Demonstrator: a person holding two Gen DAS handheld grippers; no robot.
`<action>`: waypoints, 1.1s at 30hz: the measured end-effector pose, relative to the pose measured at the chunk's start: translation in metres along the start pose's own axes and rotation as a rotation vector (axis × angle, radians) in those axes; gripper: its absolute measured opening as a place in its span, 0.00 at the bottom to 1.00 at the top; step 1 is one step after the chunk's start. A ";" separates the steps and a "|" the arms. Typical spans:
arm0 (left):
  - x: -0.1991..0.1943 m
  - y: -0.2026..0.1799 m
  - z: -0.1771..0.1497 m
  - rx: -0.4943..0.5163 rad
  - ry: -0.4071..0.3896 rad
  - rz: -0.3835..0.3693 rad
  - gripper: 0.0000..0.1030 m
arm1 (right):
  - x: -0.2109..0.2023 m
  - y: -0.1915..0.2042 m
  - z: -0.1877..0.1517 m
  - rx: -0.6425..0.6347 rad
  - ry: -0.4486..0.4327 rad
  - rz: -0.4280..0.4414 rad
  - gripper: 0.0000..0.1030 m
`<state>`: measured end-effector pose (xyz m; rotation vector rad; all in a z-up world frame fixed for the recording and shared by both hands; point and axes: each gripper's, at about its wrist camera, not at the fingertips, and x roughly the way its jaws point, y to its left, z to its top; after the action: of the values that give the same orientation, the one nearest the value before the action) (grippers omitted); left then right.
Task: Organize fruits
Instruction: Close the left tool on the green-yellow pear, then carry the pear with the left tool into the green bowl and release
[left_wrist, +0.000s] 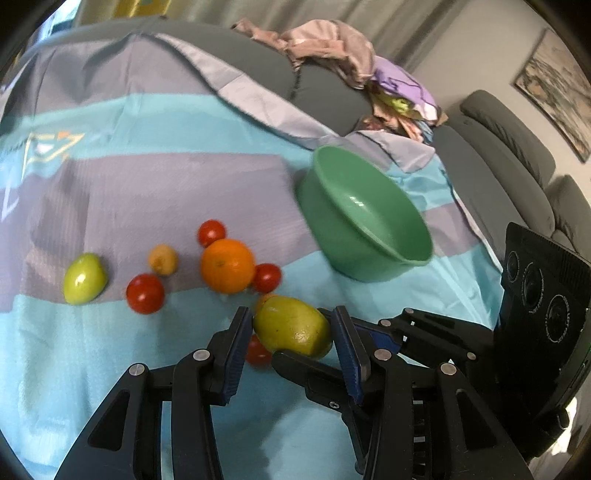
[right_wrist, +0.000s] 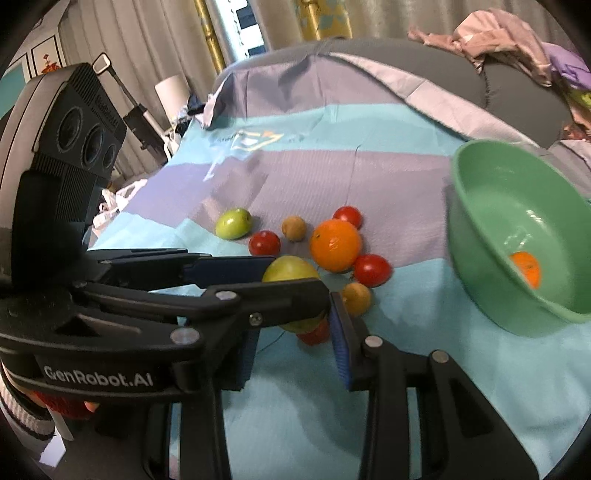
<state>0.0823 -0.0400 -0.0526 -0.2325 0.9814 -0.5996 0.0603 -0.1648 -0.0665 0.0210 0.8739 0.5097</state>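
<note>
My left gripper (left_wrist: 291, 328) is shut on a yellow-green fruit (left_wrist: 291, 326), its blue pads on either side; the fruit also shows in the right wrist view (right_wrist: 290, 269). My right gripper (right_wrist: 295, 343) is open and empty, just behind the left one. On the cloth lie a big orange (left_wrist: 228, 265), three red tomatoes (left_wrist: 144, 293), a small tan fruit (left_wrist: 162, 259) and a green fruit (left_wrist: 85, 277). A green bowl (left_wrist: 369, 221) stands to the right; it holds a small orange (right_wrist: 526, 269).
A blue and purple cloth (left_wrist: 147, 184) covers a grey sofa (left_wrist: 491, 155). A pile of clothes (left_wrist: 343, 51) lies at the back. Another tomato (left_wrist: 258, 352) sits under the held fruit, and a tan fruit (right_wrist: 356, 298) beside it.
</note>
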 end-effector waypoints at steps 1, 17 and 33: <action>-0.002 -0.005 0.002 0.012 -0.006 0.001 0.43 | -0.005 -0.001 0.000 0.004 -0.011 -0.002 0.35; 0.011 -0.071 0.031 0.162 -0.041 -0.012 0.43 | -0.062 -0.042 0.003 0.059 -0.134 -0.072 0.35; 0.080 -0.102 0.077 0.225 0.009 -0.057 0.43 | -0.055 -0.118 0.022 0.145 -0.130 -0.167 0.35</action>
<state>0.1423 -0.1751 -0.0219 -0.0577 0.9100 -0.7582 0.0968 -0.2884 -0.0384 0.1118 0.7765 0.2850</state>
